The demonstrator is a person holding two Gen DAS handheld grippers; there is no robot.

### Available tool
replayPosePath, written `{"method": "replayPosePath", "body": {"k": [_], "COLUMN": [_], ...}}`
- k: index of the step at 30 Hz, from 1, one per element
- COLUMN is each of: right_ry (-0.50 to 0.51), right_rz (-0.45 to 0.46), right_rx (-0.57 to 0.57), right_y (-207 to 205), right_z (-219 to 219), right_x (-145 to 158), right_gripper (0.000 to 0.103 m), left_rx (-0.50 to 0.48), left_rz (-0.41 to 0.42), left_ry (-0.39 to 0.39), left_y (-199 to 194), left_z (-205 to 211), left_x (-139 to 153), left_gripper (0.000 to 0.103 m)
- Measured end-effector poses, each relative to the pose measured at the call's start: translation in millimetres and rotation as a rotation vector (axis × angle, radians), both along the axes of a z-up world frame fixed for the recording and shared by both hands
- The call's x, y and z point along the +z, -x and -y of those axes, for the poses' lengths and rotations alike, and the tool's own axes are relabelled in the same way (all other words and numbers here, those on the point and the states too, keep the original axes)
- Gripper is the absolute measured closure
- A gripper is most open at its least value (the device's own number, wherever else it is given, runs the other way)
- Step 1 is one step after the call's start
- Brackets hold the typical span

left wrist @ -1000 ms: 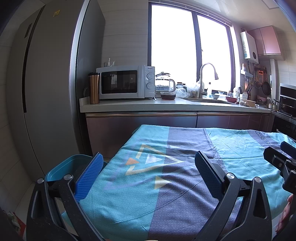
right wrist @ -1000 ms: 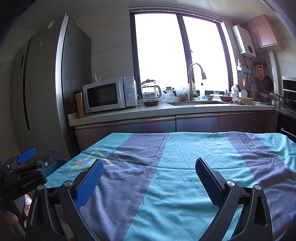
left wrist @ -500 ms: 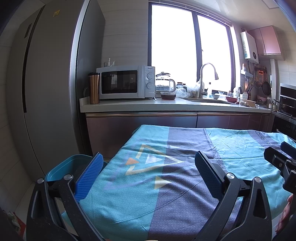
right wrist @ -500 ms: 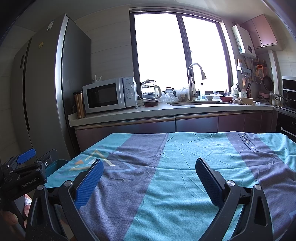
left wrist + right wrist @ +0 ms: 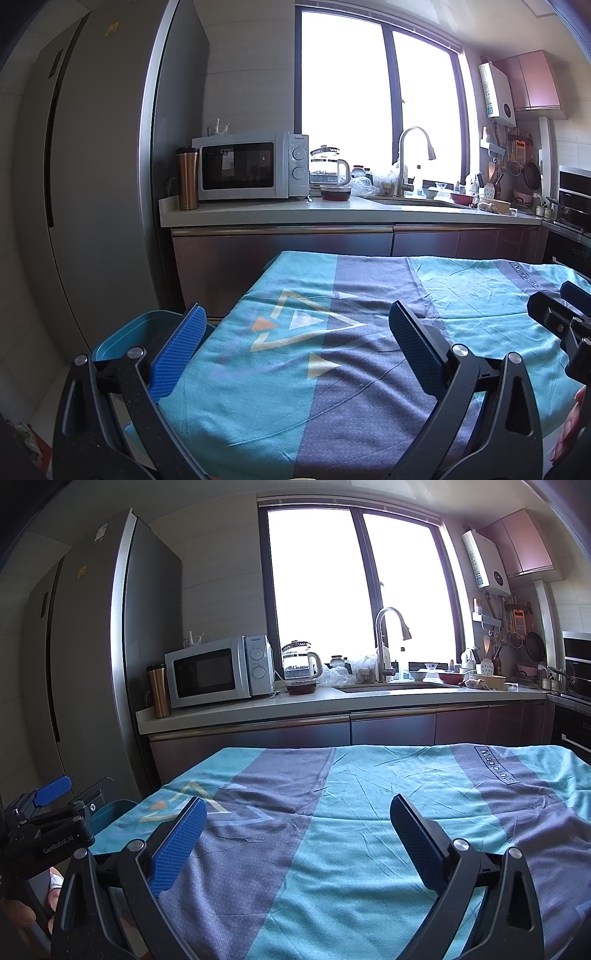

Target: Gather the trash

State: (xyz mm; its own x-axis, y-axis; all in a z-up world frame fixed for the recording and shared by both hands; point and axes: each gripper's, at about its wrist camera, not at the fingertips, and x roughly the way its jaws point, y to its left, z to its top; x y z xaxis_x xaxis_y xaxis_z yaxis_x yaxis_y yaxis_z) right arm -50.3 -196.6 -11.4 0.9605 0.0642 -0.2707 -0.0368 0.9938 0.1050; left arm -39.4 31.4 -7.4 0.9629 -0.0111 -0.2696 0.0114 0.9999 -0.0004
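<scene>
Left gripper (image 5: 297, 341) and right gripper (image 5: 297, 834) both spread wide, empty, poised over tablecloth (image 5: 369, 812); teal bin (image 5: 136, 334) at 9 o'clock beside the table's left edge, behind left gripper's blue pad; microwave (image 5: 251, 166) at 12 o'clock on counter (image 5: 332, 214); trash not discernible.

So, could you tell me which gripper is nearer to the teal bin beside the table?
Left. The left gripper hovers with one finger right over the teal bin; the right gripper sits farther along the tablecloth, away from it.
</scene>
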Motion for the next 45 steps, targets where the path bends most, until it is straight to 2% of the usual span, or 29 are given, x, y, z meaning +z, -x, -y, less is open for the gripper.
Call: {"method": "replayPosePath", "body": {"k": [41,45], "right_ry": [-0.010,-0.011], "right_rz": [0.000,-0.014], "right_rx": [-0.012,-0.029], "right_y": [3,1], "right_z": [3,11], "right_x": [1,-1], "right_gripper": [0.007,0.007], "left_rx": [-0.005,-0.028], "left_rz": [0.001,-0.053], "left_ry": [-0.009,-0.017], "left_y": [-3,-15], "left_z": [5,10], "left_x": [1,-2], "left_gripper": [0.006,0.006]}}
